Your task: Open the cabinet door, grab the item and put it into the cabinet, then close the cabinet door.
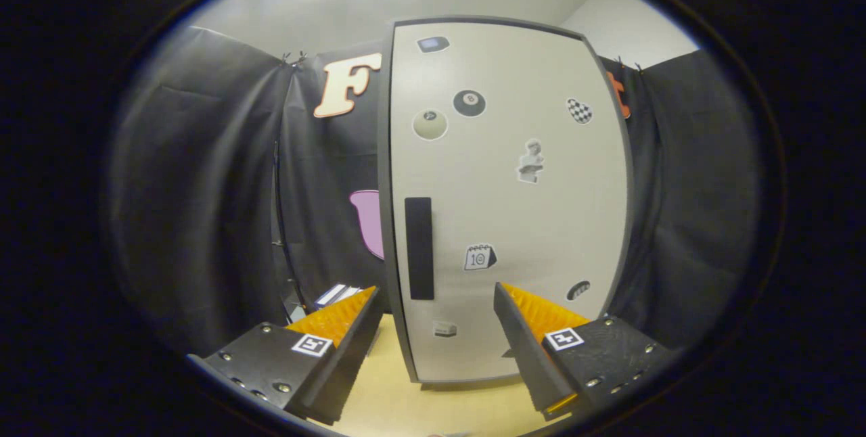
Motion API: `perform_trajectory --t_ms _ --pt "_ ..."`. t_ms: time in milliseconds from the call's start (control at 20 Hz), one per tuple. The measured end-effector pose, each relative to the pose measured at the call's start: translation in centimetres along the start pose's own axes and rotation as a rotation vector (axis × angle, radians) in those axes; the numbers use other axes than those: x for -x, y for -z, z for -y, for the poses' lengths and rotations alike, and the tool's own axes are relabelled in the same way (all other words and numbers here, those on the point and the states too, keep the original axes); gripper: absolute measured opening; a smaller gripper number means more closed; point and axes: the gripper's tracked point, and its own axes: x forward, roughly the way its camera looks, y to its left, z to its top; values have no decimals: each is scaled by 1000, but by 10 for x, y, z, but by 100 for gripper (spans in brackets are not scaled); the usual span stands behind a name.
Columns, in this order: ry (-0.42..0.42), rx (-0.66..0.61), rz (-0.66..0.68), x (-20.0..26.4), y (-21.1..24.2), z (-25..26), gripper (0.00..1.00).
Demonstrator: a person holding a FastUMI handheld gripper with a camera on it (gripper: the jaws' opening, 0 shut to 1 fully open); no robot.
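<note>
A recording booth: black cloth walls (203,187) clipped up around a sticker-covered cabinet (507,207) on a tabletop (406,403).

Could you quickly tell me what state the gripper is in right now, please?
Gripper: open, holding nothing; its fingers stand apart just in front of the closed cabinet door, near the door's dark handle.

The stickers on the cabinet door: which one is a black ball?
The black ball sticker, high on the cabinet door, right of the pale ball sticker. The open gripper holds nothing.
</note>
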Motion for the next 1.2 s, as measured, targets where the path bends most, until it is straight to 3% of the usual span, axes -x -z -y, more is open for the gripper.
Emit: perform_trajectory --t_ms 500,600,650,1000,1100,1200 --pt "-13 -21 -17 -84 7 -20 98" --pt "-10 -15 -18 -92 9 -21 87" --pt "-8 -12 -22 -95 10 -21 87" --pt "21 -28 -18 -103 9 -15 33" --pt "17 -43 -30 -104 13 -16 34" --pt "20 -36 -28 -103 10 -17 29"
